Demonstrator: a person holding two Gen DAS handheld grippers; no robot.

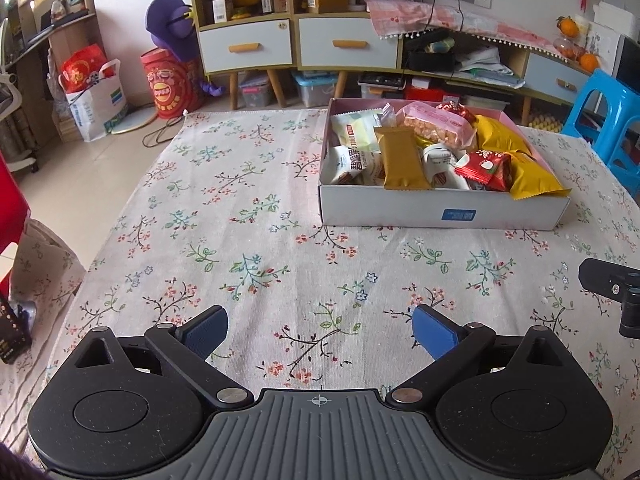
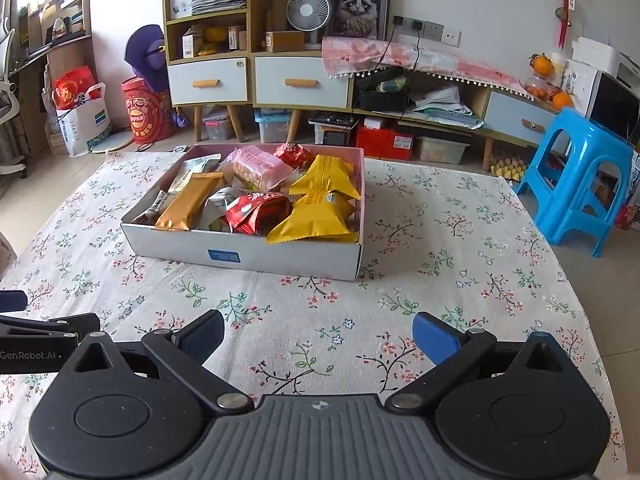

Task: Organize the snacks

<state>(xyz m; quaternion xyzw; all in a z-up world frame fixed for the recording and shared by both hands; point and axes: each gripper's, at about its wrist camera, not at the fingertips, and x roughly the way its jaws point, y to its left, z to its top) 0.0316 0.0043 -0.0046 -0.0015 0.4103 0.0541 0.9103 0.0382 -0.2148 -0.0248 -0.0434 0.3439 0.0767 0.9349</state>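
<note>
Both my left claw [image 1: 320,330] and right claw [image 2: 318,334] hung wide open, empty, at the floral-clothed surface's [image 2: 460,248] near edge; I figured pinching the gold foil bar [image 2: 188,202] from the shallow white cardboard box [image 2: 280,258] lengthwise was safest.

box [image 1: 440,212] label unreadable | lower snacks [image 2: 224,200] buried | right tool [image 1: 616,292] cropped

We see the box [image 2: 280,258] on the table [image 2: 460,280], toward its far side, snacks [image 2: 256,208] piled inside. Both grippers hang over the near edge, left gripper [image 1: 320,330] beside right gripper [image 2: 318,334], well short of the box. Behind the table stands a cabinet [image 2: 296,80]; a stool [image 2: 576,184] sits off right, perhaps just beside the table.
</note>
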